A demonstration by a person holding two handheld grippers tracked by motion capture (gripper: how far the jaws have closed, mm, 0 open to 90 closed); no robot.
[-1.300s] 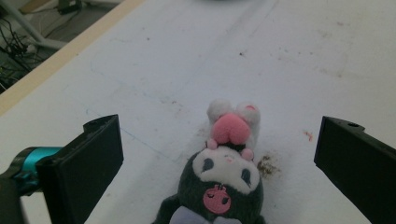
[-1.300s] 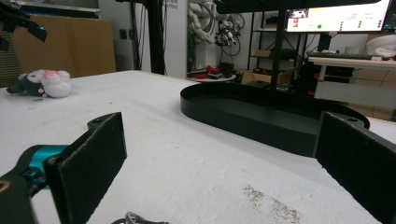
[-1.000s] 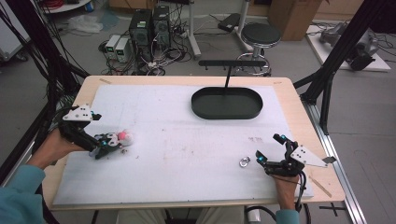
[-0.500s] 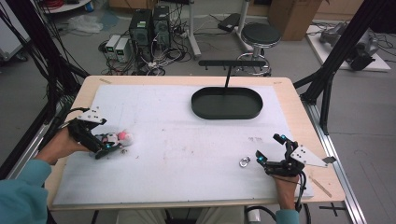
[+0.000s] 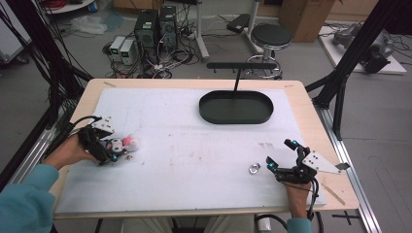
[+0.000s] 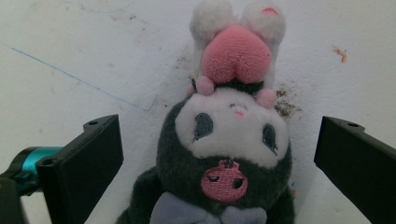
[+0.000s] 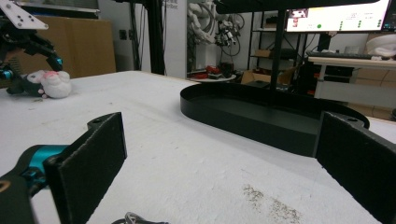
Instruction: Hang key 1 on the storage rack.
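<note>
1. Tray (image 5: 236,108) is sitting at the counter's (image 5: 194,160) far side – a small metal ring (image 5: 254,168) is lying just beside the right gripper (image 5: 281,156), fingers spread.
2. Plush toy (image 6: 229,154) is lying between the left gripper's (image 6: 219,154) parted fingers – neither touching it.

Table (image 5: 194,82): mat (image 5: 194,145), tray (image 5: 236,108), plush (image 5: 124,143), ring (image 5: 254,169)

Dark-and-white plush toy (image 6: 226,154) with pink ears lies flat at table's left.
</note>
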